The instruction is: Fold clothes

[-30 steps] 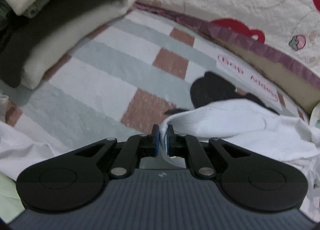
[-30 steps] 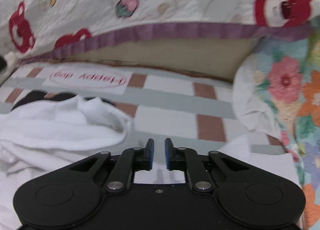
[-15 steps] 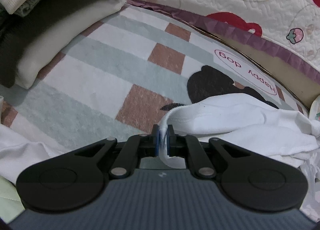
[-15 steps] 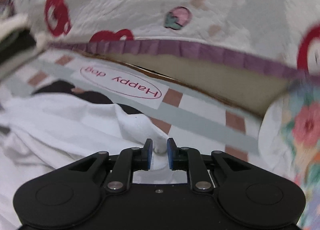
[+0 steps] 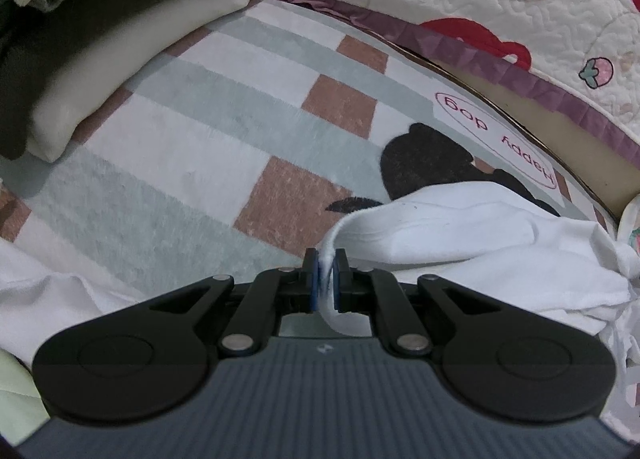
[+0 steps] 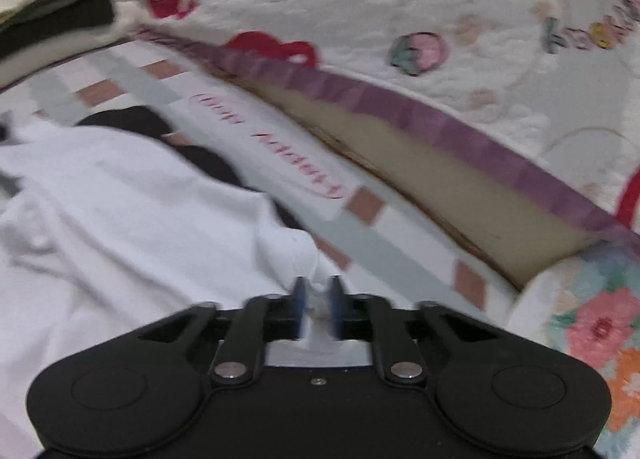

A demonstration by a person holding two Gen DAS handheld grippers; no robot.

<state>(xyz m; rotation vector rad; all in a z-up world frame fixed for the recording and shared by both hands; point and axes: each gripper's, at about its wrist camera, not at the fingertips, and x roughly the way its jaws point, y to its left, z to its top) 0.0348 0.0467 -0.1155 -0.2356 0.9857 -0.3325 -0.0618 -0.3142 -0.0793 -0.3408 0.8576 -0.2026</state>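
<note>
While we look along the left gripper point(image 5: 328, 259), we see its fingers point(image 5: 311, 273) pinched tight on a hem of the white garment point(image 5: 460, 235), which lies crumpled on the checked blanket point(image 5: 192, 163) near a stack of folded clothes point(image 5: 100, 31). From the right gripper point(image 6: 318, 291), blurred, we see its fingers point(image 6: 298, 299) closing on a bunched fold of the same garment point(image 6: 120, 219).

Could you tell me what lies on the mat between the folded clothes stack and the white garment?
In the left wrist view, only bare checked mat lies between the folded stack and the white garment.
</note>
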